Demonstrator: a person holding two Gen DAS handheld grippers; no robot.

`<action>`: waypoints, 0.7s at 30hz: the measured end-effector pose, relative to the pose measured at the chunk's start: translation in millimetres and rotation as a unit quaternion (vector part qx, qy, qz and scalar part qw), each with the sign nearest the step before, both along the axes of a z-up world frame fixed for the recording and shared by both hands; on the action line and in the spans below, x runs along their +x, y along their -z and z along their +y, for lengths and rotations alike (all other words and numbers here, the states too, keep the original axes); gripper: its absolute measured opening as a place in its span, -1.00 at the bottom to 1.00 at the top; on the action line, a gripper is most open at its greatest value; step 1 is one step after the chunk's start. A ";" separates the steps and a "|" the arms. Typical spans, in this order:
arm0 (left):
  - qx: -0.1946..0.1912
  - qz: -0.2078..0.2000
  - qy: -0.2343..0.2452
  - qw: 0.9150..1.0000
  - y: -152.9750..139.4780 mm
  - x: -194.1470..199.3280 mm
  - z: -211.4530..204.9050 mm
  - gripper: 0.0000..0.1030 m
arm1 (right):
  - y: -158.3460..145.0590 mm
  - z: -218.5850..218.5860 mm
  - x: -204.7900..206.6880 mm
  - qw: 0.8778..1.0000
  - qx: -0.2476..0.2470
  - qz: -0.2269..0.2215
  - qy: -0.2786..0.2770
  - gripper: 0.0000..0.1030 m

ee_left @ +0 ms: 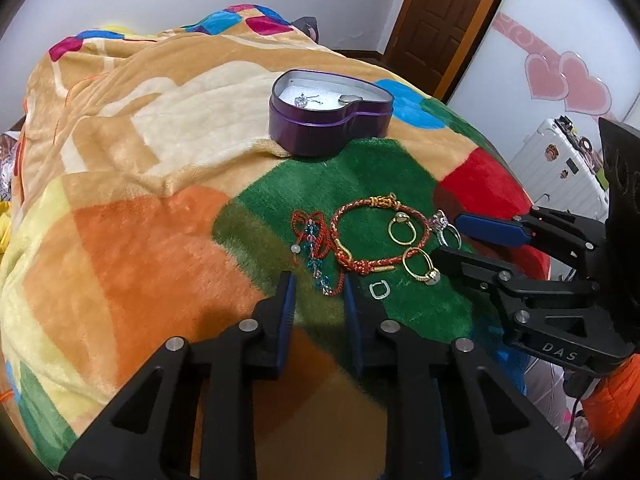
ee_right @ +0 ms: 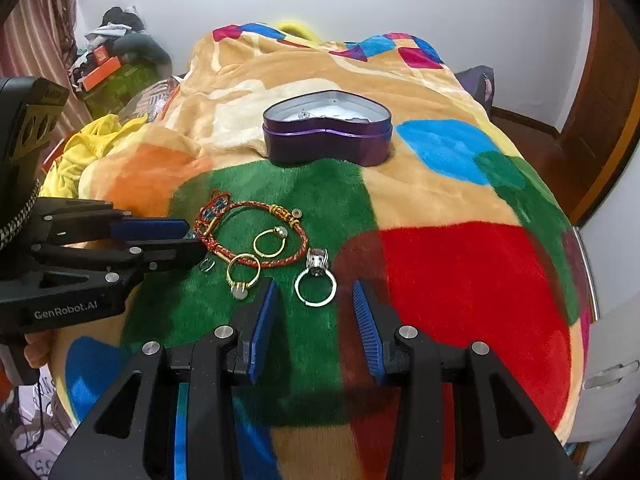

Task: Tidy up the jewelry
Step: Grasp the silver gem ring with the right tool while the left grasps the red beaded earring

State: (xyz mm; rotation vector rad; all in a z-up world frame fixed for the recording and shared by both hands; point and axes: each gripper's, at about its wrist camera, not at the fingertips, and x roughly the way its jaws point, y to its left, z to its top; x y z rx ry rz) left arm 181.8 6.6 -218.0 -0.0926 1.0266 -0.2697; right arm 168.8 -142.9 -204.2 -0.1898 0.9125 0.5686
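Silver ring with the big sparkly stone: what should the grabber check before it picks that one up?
1. Right gripper open: ok, jaws apart and empty.
2. Silver ring lined up: ok, it lies just ahead, between the fingertips.
3. Ring free of other jewelry: ok, it lies apart from the red braided bracelet and the gold rings.
4. Left gripper out of the way: ok, it hovers by the bracelet's far side.
5. Heart-shaped tin ready: ok, lid off, some jewelry already inside.
6. Ring sunk into the fuzzy blanket: cannot tell.
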 end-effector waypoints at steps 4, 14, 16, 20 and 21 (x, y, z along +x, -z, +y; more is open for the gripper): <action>0.002 -0.003 -0.002 1.000 0.2 0.2 0.8 -0.67 | 1.9 3.0 0.8 1.000 0.003 -0.006 0.002 -0.45; 0.010 -0.018 -0.020 1.000 -12.5 -4.5 4.9 -0.87 | -3.6 3.6 -2.1 1.000 0.021 -0.002 0.007 -0.63; 0.007 -0.024 -0.025 0.999 -18.7 -6.5 7.4 -0.87 | -6.3 3.1 -2.5 1.000 0.022 -0.005 0.010 -0.63; 0.006 -0.045 -0.033 0.998 -35.6 -11.8 12.2 -0.87 | -13.7 -1.1 -4.2 0.999 0.025 -0.013 0.015 -0.63; 0.006 -0.050 -0.033 0.998 -39.6 -12.5 12.7 -0.87 | -15.5 -1.5 -4.1 0.999 0.026 -0.015 0.016 -0.63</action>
